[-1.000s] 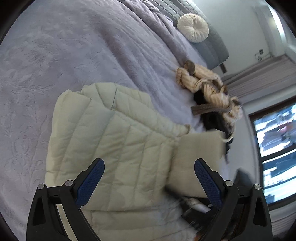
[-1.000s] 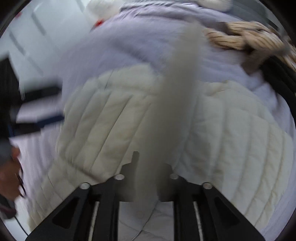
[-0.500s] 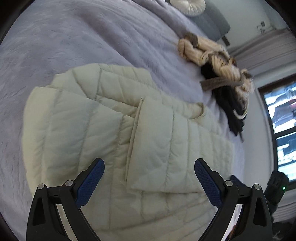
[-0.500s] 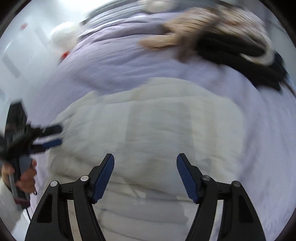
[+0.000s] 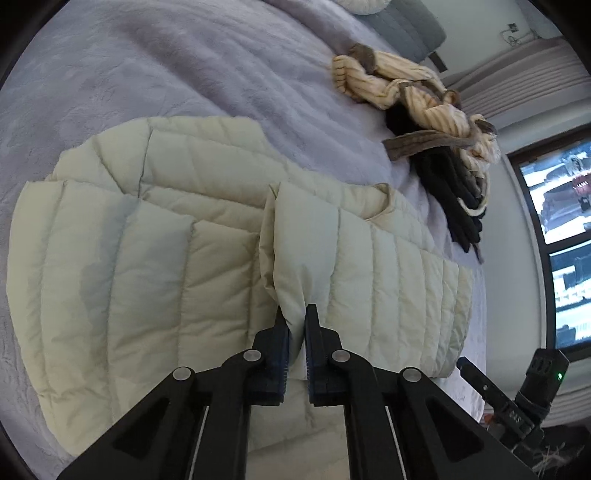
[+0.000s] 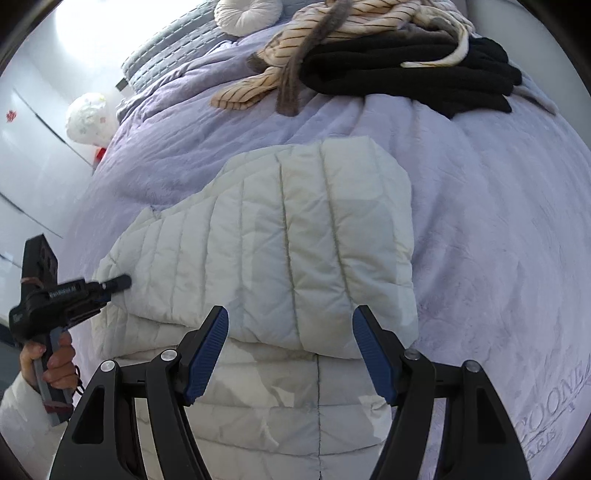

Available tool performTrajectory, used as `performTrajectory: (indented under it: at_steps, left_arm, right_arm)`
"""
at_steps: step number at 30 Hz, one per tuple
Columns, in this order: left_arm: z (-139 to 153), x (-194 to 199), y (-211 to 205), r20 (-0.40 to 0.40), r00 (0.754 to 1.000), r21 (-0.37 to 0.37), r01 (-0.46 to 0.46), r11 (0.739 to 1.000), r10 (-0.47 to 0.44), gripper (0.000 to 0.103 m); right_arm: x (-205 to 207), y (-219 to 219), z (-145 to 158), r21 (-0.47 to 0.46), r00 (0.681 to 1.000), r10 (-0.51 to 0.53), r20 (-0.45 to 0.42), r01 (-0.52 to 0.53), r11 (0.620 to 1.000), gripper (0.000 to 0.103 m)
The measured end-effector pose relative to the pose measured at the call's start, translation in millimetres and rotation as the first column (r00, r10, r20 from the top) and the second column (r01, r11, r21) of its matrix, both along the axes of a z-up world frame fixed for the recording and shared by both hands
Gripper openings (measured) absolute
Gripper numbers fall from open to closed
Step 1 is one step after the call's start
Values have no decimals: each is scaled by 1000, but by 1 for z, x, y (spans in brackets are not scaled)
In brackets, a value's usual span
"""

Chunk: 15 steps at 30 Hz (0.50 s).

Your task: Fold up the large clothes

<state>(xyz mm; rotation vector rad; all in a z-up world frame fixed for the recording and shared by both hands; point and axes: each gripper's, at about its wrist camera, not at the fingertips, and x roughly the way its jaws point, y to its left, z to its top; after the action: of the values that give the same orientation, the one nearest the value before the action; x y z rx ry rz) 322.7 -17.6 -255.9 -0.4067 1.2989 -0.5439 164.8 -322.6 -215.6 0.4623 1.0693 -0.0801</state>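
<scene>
A cream quilted puffer jacket (image 5: 155,258) lies on the lilac bedspread (image 5: 166,66), with one part folded over its body. My left gripper (image 5: 296,325) is shut on the edge of that folded part, a pinch of fabric between its blue pads. In the right wrist view the same jacket (image 6: 295,251) lies just ahead of my right gripper (image 6: 290,343), which is open and empty above the jacket's lower edge. The left gripper shows there at the left (image 6: 114,283), held by a hand.
A heap of striped cream and black clothes (image 5: 436,110) lies on the far side of the bed, also in the right wrist view (image 6: 388,55). A round white cushion (image 6: 247,14) and a grey headboard stand behind. A window (image 5: 561,229) is at the right.
My right gripper let go of the grey-looking fabric, opened and drew back. My left gripper, open before, closed on the folded part's edge. The folded part now lies across the jacket.
</scene>
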Motion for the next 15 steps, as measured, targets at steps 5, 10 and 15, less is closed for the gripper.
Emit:
performTrajectory:
  at_steps: [5,10,15]
  left_arm:
    - [18,-11,11,74,997,-8,-14,1000,14,5]
    - [21,-27,33,78,996,-4,-52,999,52,5]
    - [9,-42,45,55,997,39,-58,998,55,5]
  right_arm:
    - [-3,-5,1,3,1000,-25,6,25,1000,73]
    - [-2,-8,4,10,998,-53,28,53,999,73]
    - [9,-11,5,5,998,-49,34,48,999,73]
